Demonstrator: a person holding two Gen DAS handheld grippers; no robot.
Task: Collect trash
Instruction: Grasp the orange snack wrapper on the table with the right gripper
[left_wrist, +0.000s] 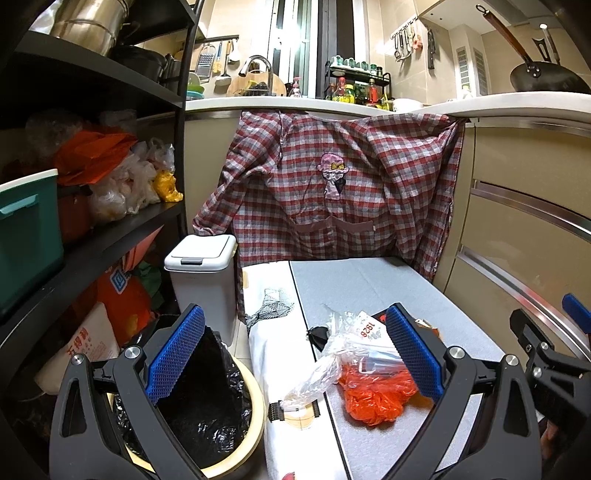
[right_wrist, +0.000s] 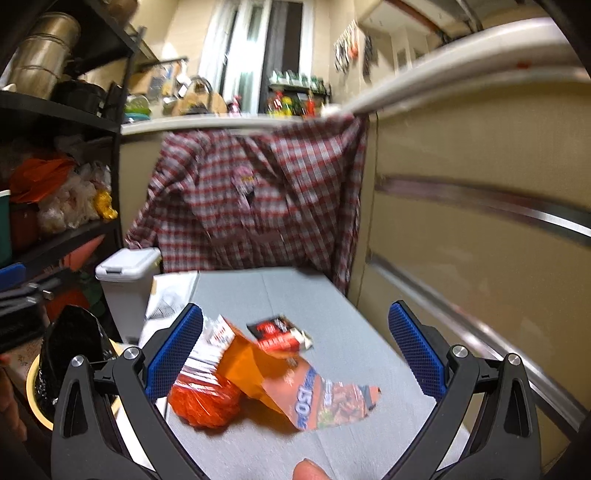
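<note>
Trash lies in a heap on the grey mat (left_wrist: 369, 280): a crumpled orange plastic bag (left_wrist: 376, 395), a clear plastic bag (left_wrist: 332, 362) and a white printed wrapper (left_wrist: 365, 326). My left gripper (left_wrist: 295, 354) stands open over the heap's left side, its left finger above the black-lined bin (left_wrist: 207, 402). In the right wrist view the orange bag (right_wrist: 205, 402), an orange snack packet (right_wrist: 295, 384) and a small red-black wrapper (right_wrist: 280, 334) lie on the mat (right_wrist: 288, 295). My right gripper (right_wrist: 295, 354) is open above them, holding nothing.
A white lidded bin (left_wrist: 201, 269) stands behind the lined bin, beside a black shelf rack (left_wrist: 110, 236) full of bags. A checked apron (left_wrist: 332, 184) hangs from the counter edge. Cabinet drawers (left_wrist: 532, 229) close off the right. A fingertip (right_wrist: 308, 470) shows at the bottom edge.
</note>
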